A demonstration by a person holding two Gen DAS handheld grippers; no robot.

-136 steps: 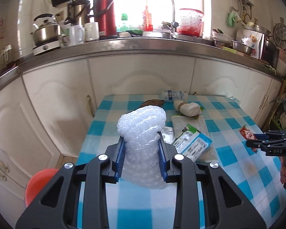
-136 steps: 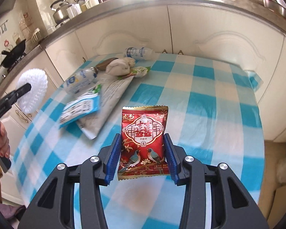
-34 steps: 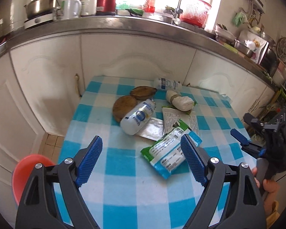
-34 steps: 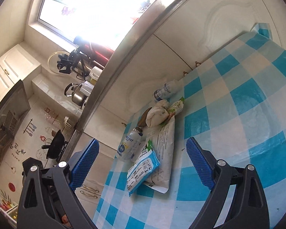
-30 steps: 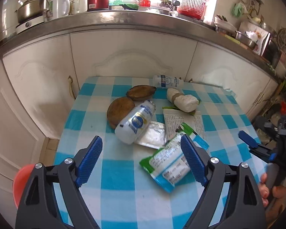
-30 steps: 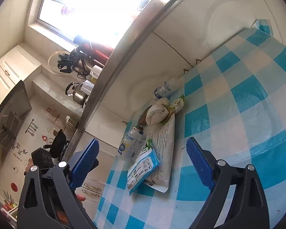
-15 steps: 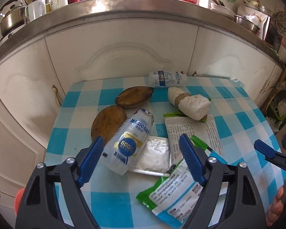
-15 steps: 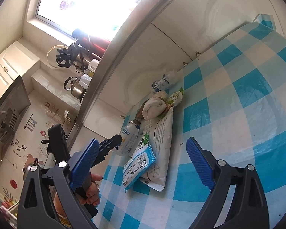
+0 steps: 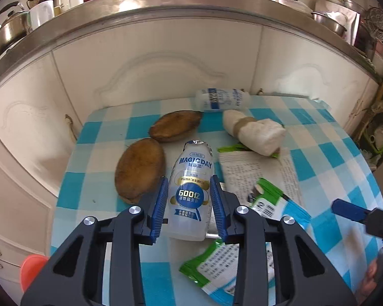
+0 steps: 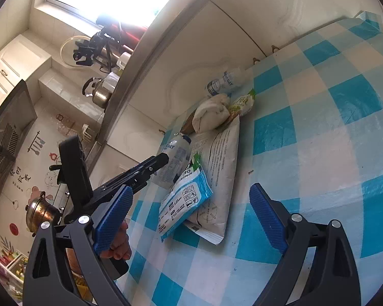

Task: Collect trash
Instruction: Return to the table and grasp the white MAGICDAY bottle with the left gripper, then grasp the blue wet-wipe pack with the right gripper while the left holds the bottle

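Observation:
My left gripper [image 9: 189, 191] is shut on a white MAGICDAY drink bottle [image 9: 191, 193] that lies on the blue-checked table [image 9: 104, 125]; the blue pads press its two sides. From the right wrist view the same bottle [image 10: 175, 158] sits by the left gripper's finger [image 10: 150, 164]. My right gripper [image 10: 191, 211] is open and empty, tilted above the table's near side. A blue-green packet [image 9: 268, 204] [image 10: 185, 199], a white printed bag [image 10: 219, 168], a wrapped white bundle [image 9: 255, 132] and a second bottle [image 9: 222, 99] lie on the table.
Two brown husk-like pieces [image 9: 140, 168] [image 9: 176, 125] lie left of the held bottle. A silver foil packet is under it. A red bucket [image 9: 30, 267] stands on the floor at left. White cabinets [image 9: 166, 58] and a steel counter run behind the table.
My left gripper has moved forward and down to the bottle and closed its jaws on it. My right gripper stays open, roughly where it was.

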